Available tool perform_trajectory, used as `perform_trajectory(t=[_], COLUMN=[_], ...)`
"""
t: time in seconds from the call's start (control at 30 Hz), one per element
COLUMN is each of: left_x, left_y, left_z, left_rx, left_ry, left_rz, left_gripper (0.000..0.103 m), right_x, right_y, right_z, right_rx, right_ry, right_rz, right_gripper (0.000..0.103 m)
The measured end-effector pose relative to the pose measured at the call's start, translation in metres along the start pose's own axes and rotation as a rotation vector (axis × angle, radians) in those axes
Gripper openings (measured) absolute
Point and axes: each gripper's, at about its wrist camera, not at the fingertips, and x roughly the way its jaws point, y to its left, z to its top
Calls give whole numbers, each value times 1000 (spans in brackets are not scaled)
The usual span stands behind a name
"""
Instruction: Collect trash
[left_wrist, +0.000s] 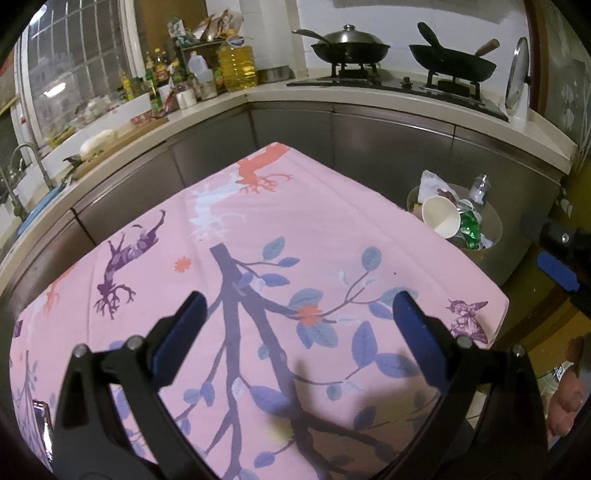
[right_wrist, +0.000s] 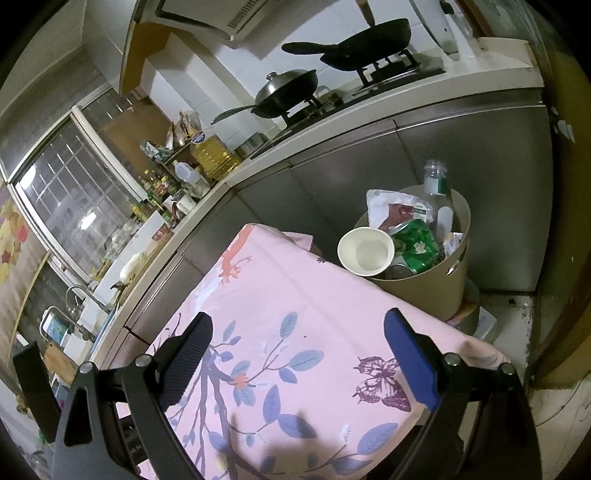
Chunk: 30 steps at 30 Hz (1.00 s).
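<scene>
A tan bin (right_wrist: 439, 284) stands on the floor past the table's far right corner, stuffed with trash: a white paper cup (right_wrist: 365, 252), a crushed green can (right_wrist: 415, 245), a clear plastic bottle (right_wrist: 437, 195) and a white wrapper (right_wrist: 384, 206). The left wrist view shows the same bin (left_wrist: 491, 229) with the cup (left_wrist: 441, 216) at the right. My left gripper (left_wrist: 299, 310) hangs open over the pink floral tablecloth (left_wrist: 258, 229), nothing between its fingers. My right gripper (right_wrist: 297, 328) is open too, over the cloth's right part (right_wrist: 295, 295), short of the bin. Its blue pad (left_wrist: 557, 271) shows at the left wrist view's right edge.
An L-shaped kitchen counter (left_wrist: 332, 96) with steel cabinet fronts wraps behind the table. Two woks (left_wrist: 351, 46) sit on the gas stove, oil bottles (left_wrist: 236, 66) crowd the corner, and a sink tap (left_wrist: 26, 151) is at left. A phone (left_wrist: 42, 424) lies at the table's near left.
</scene>
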Motion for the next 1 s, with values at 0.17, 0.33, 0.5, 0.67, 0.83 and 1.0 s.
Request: perform_trajectory(t=[0.17,0.33,0.5,0.67,0.83,1.0], left_x=[-2,-1,-3,-5,-5,-7], left_y=[8,14,18,24,24,17], left_z=[-1,-2,-3,-4,-3,-3], left_rx=[-15,-30,-41,-49,-54,-36], left_ry=[-7,-3,-11,-20,-18,-24], left_rz=[9,16,34,52,46,36], left_gripper=[97,97,97,97,97,97], right_x=[3,4,5,6,4,-2], right_y=[6,9,13,14,14,3], right_z=[-2,-2,-3,-6,-4,3], right_rx=[-13,-17,-24,-27,-18,7], right_ry=[6,12,15,24,6,-19], right_rz=[7,11,14,18,11,-5], right_gripper=[90,90,90,90,90,90])
